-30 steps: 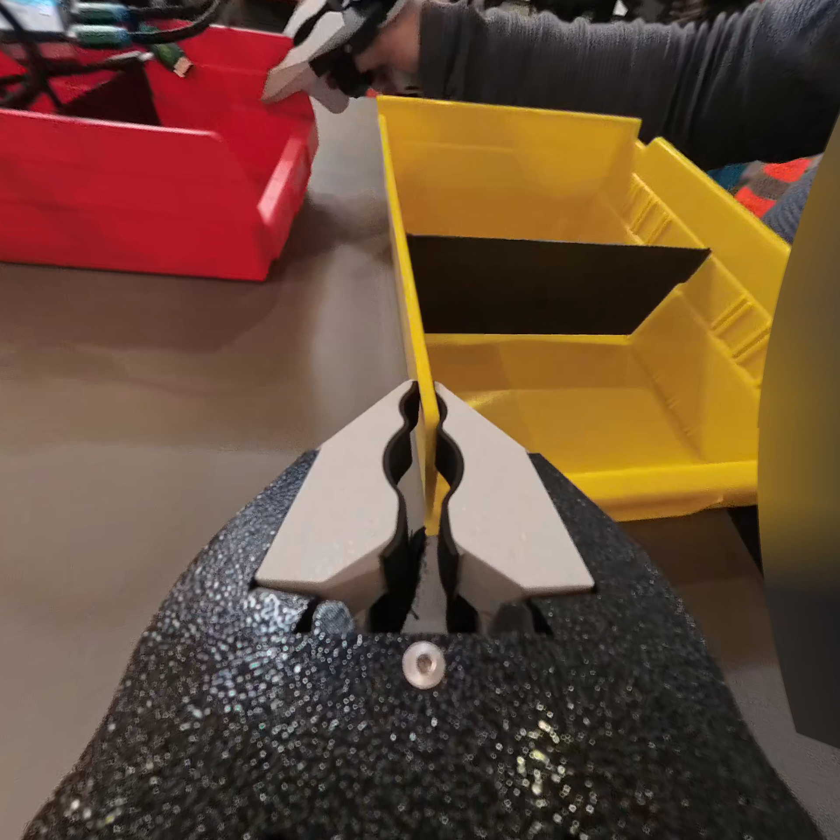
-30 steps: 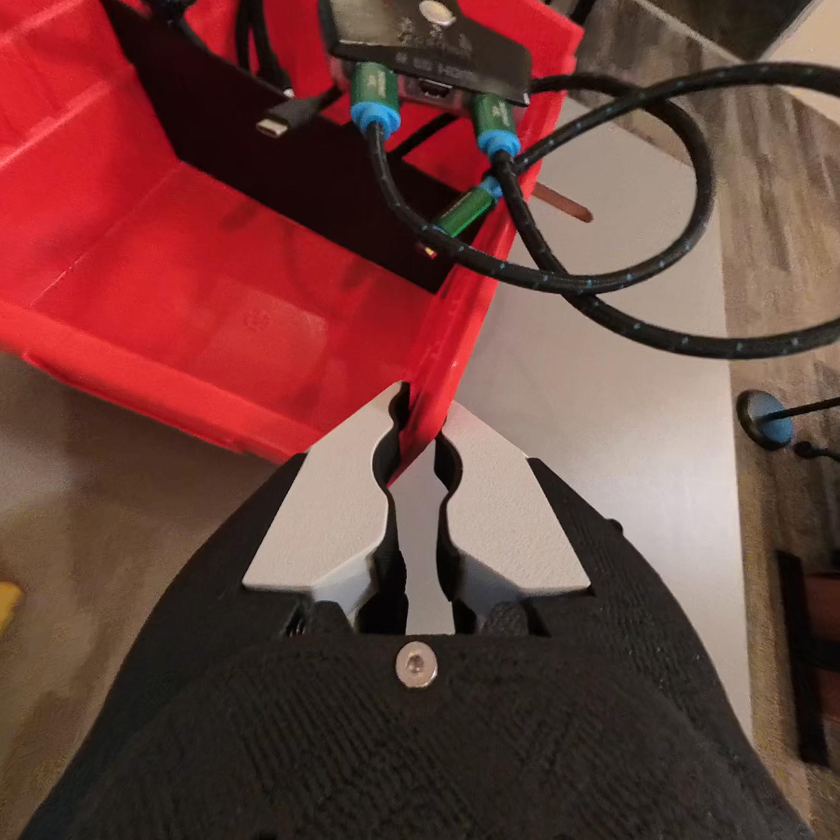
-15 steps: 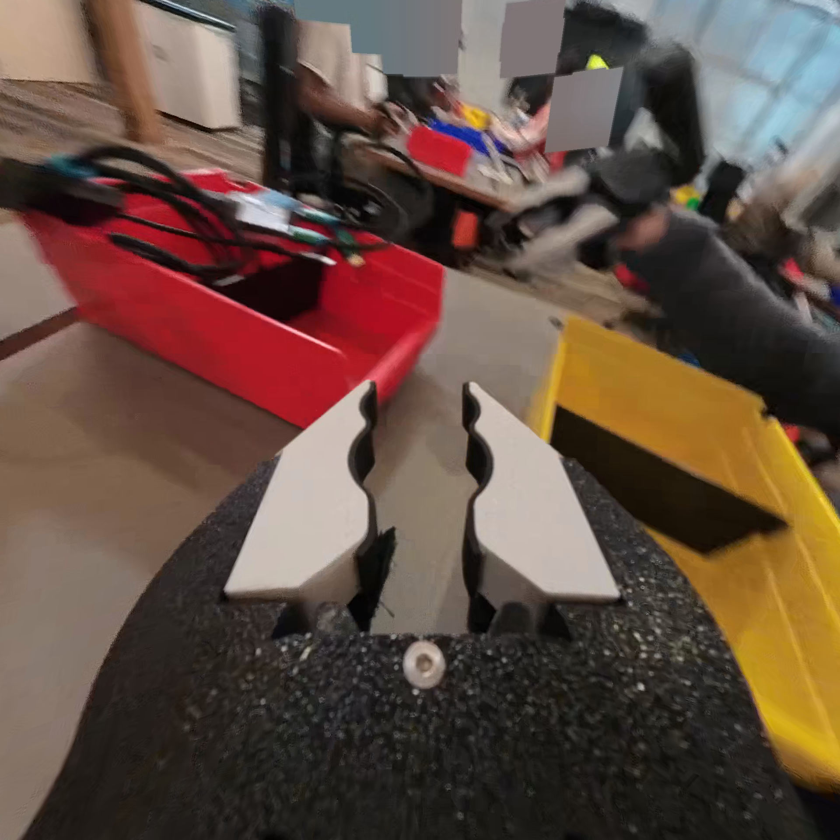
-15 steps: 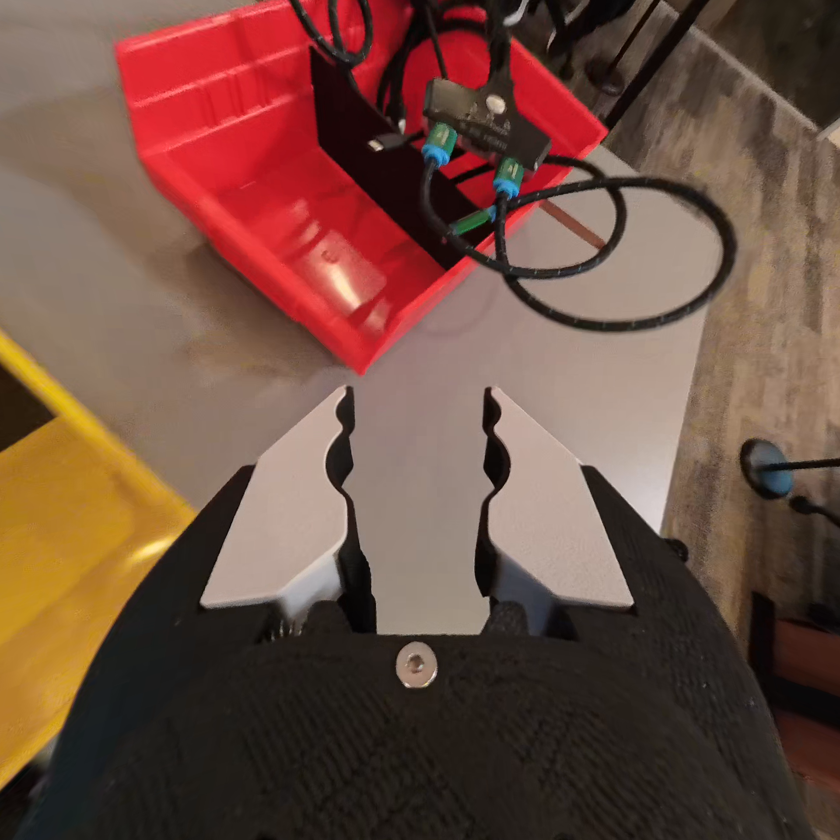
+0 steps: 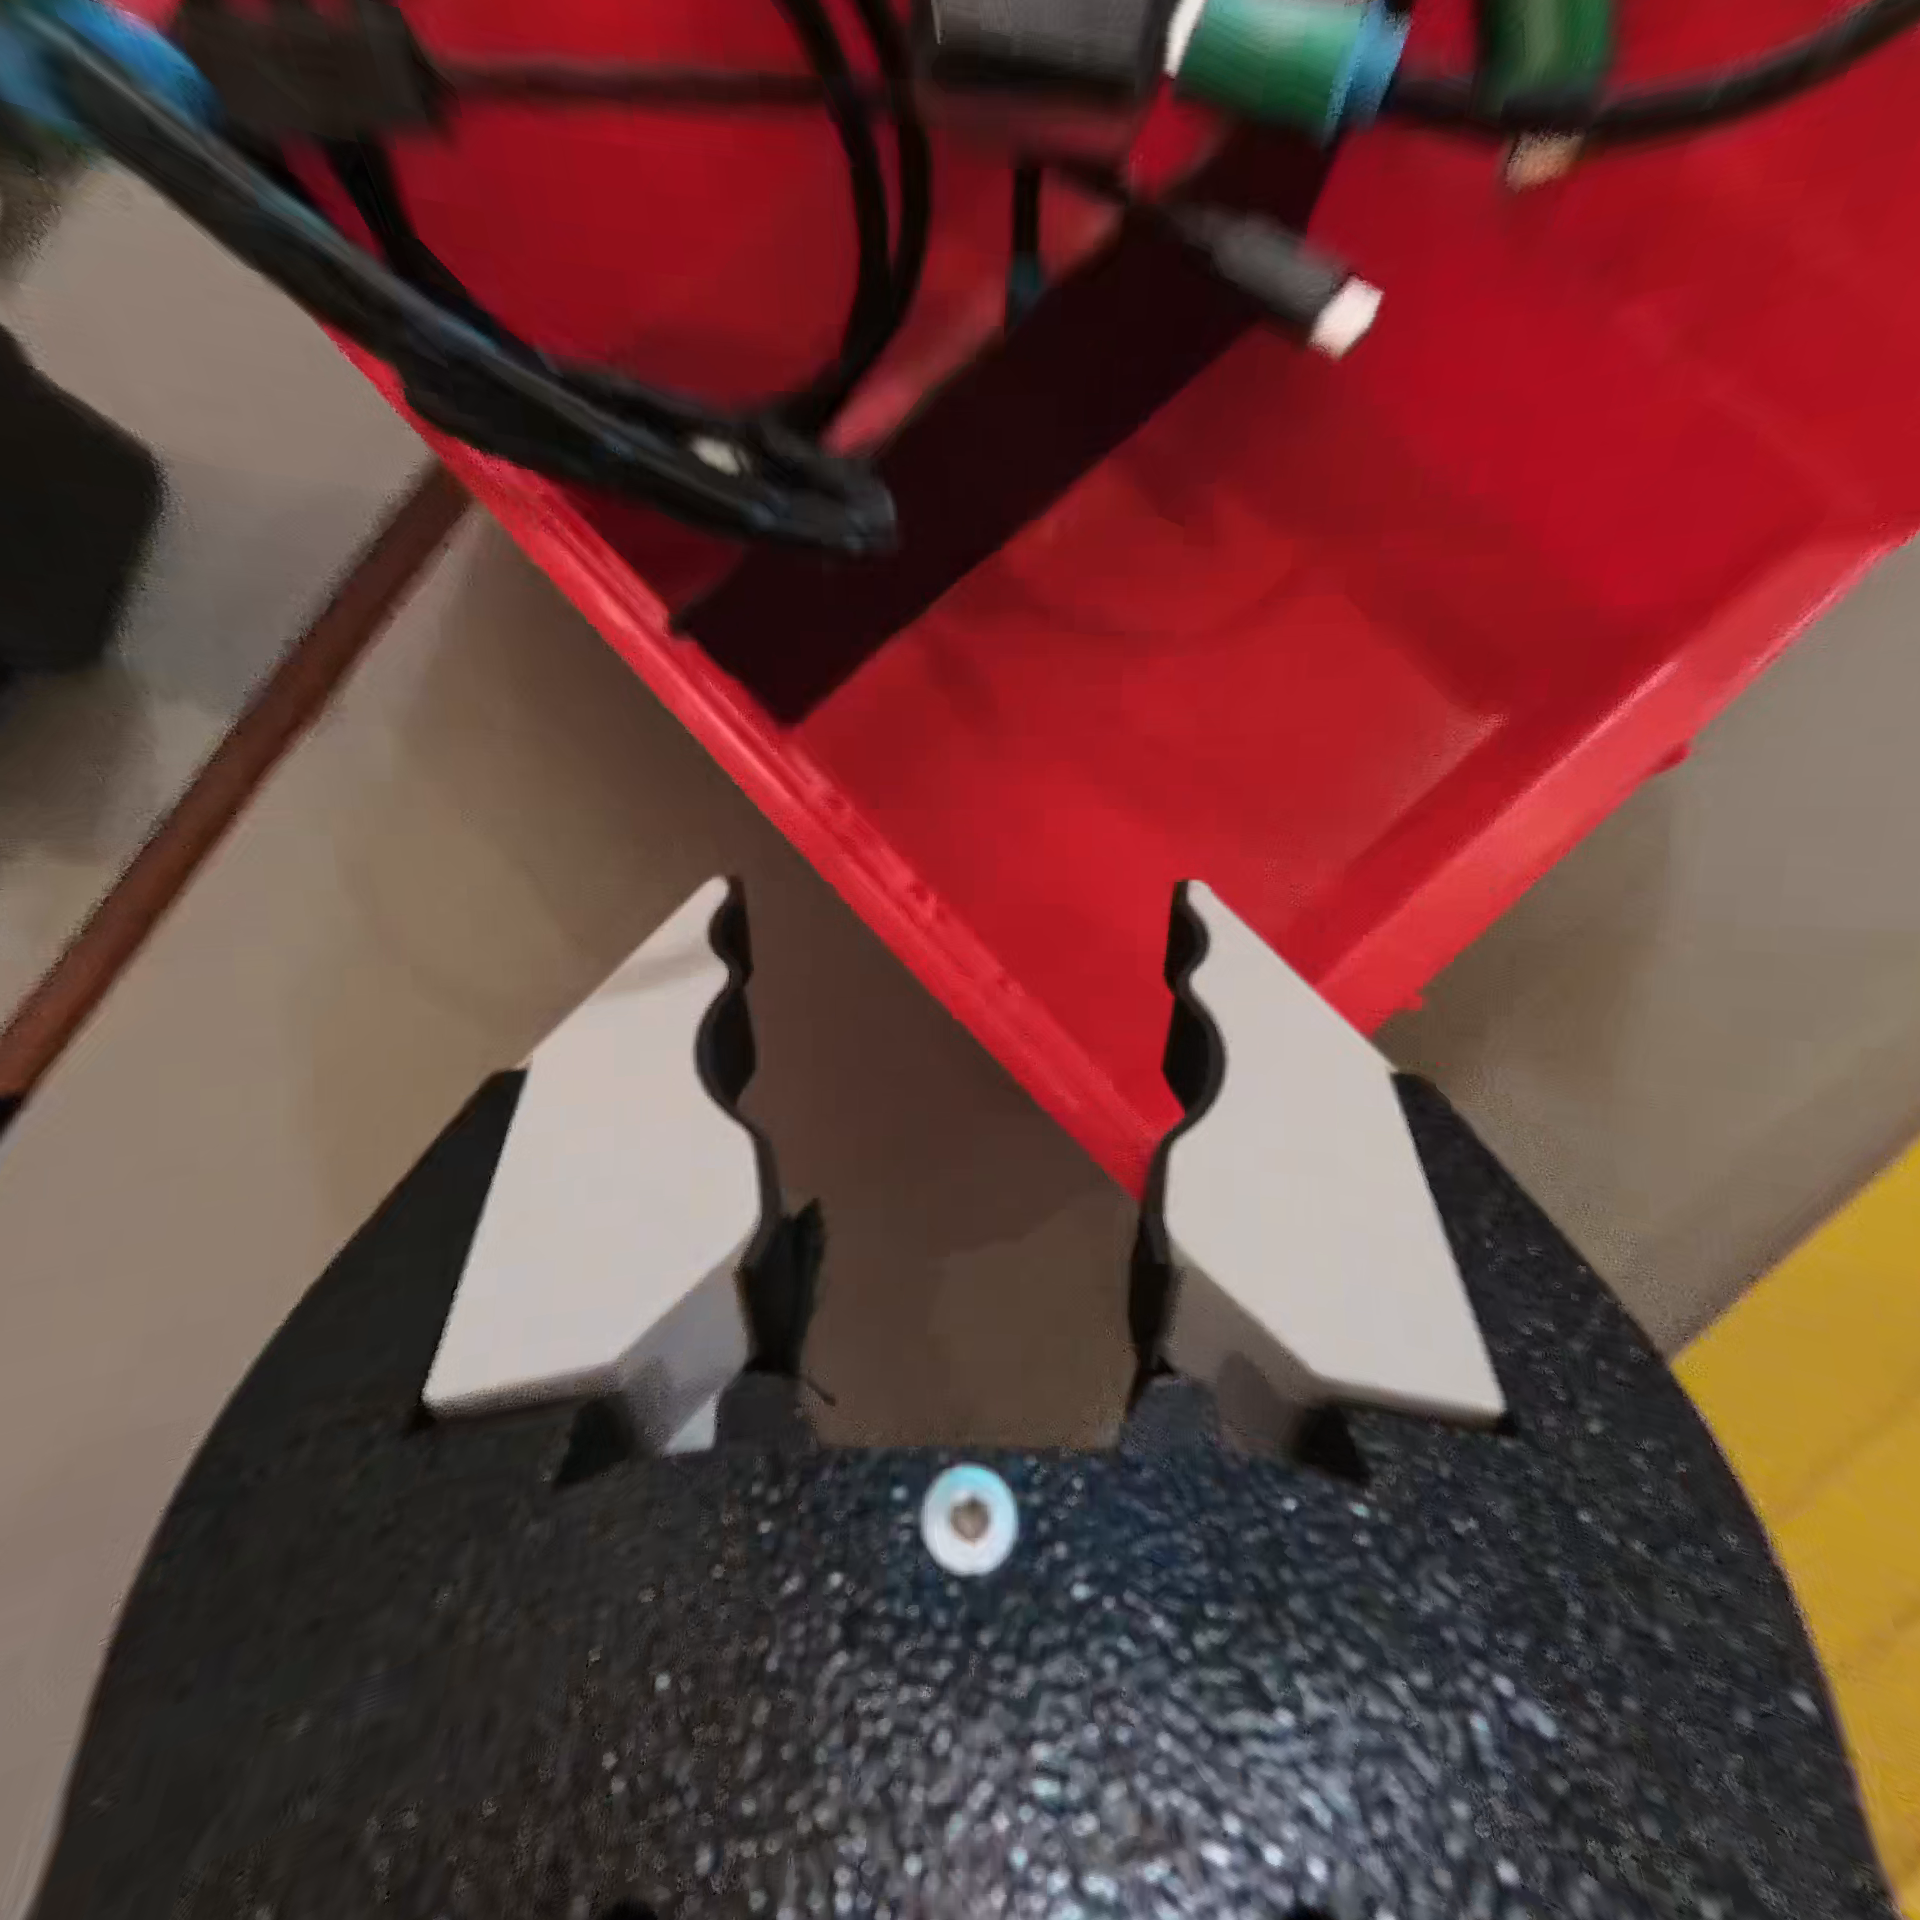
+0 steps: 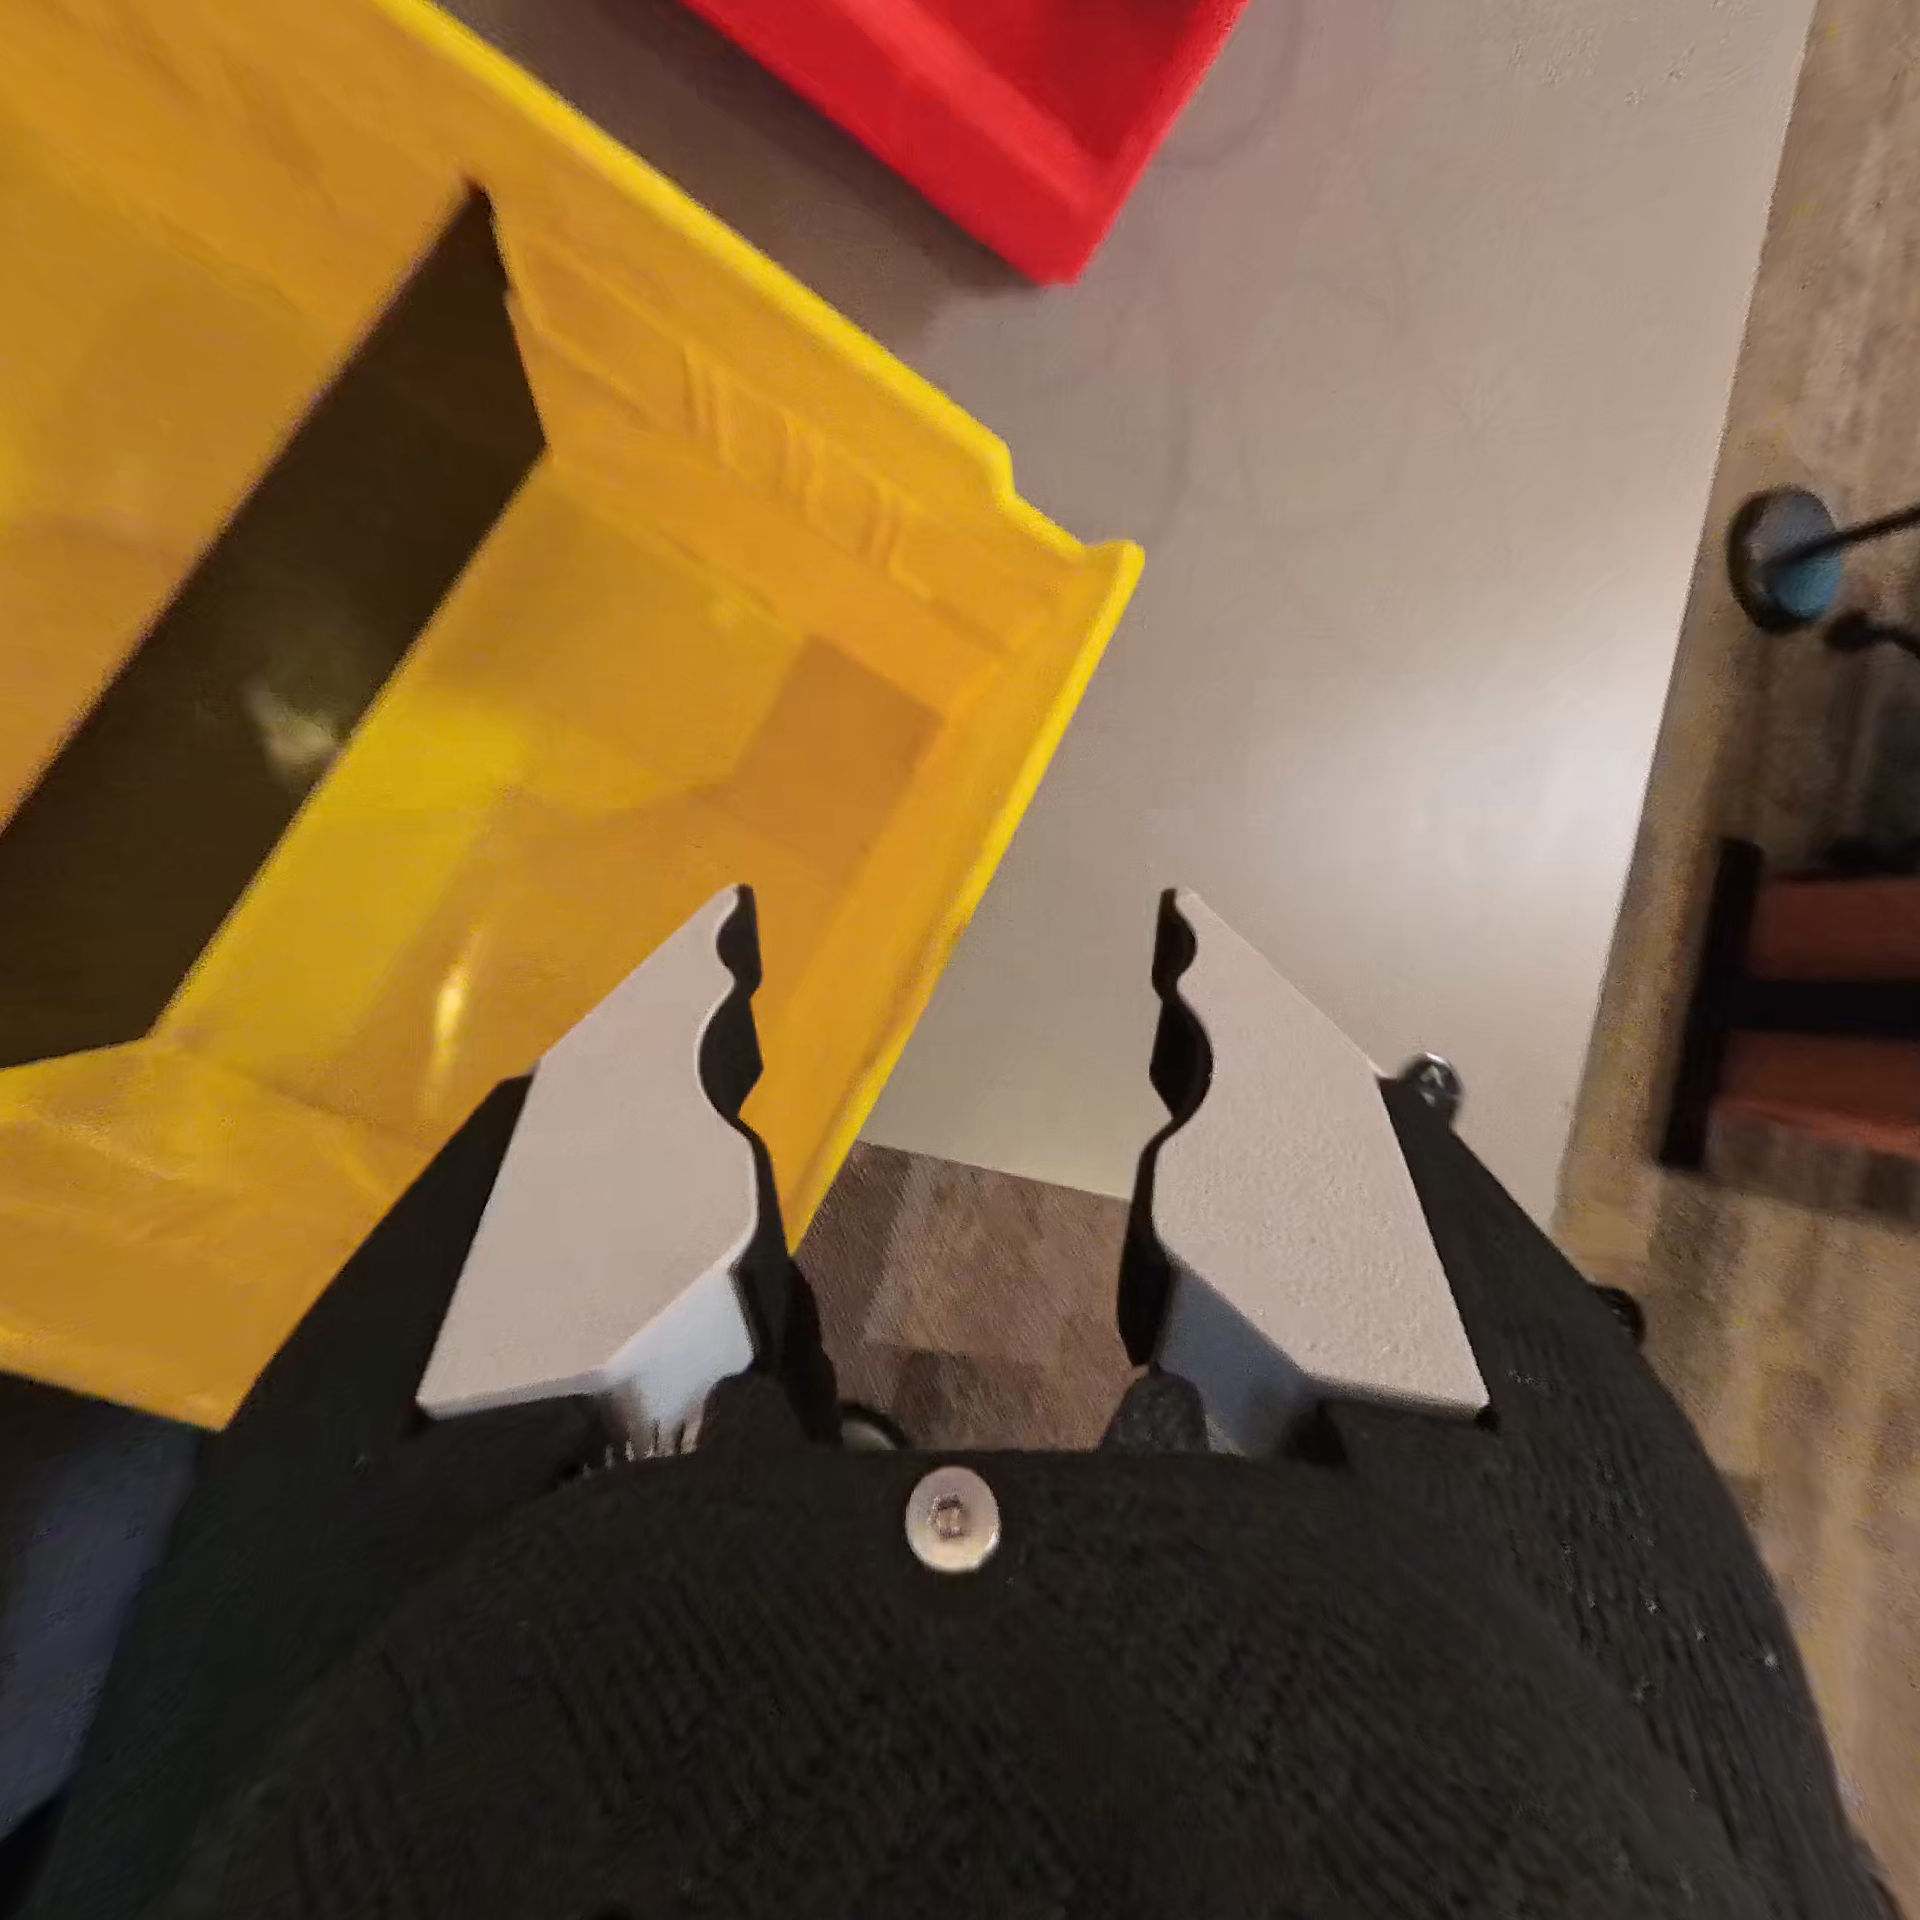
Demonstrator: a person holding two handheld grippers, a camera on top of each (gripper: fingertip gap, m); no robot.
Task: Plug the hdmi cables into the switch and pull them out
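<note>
Left wrist view: the left claw [image 5: 956,904], half a second ago level above the bench [image 5: 343,935], now tilts down over the red plastic bin [image 5: 1299,748], jaws spread wider and empty. The bin's near corner sits at 5 o'clock beside the right finger. A black divider [image 5: 956,468] crosses the bin; black braided HDMI cables [image 5: 582,416] with green plugs [image 5: 1278,47] lie at 12 o'clock, blurred. I cannot make out the switch.

Right wrist view: the right claw [image 6: 954,904] has swung from the red bin to the yellow plastic bin [image 6: 727,499], whose corner lies between its wide, empty jaws. A black divider [image 6: 249,665] splits it; the near compartment holds nothing.
</note>
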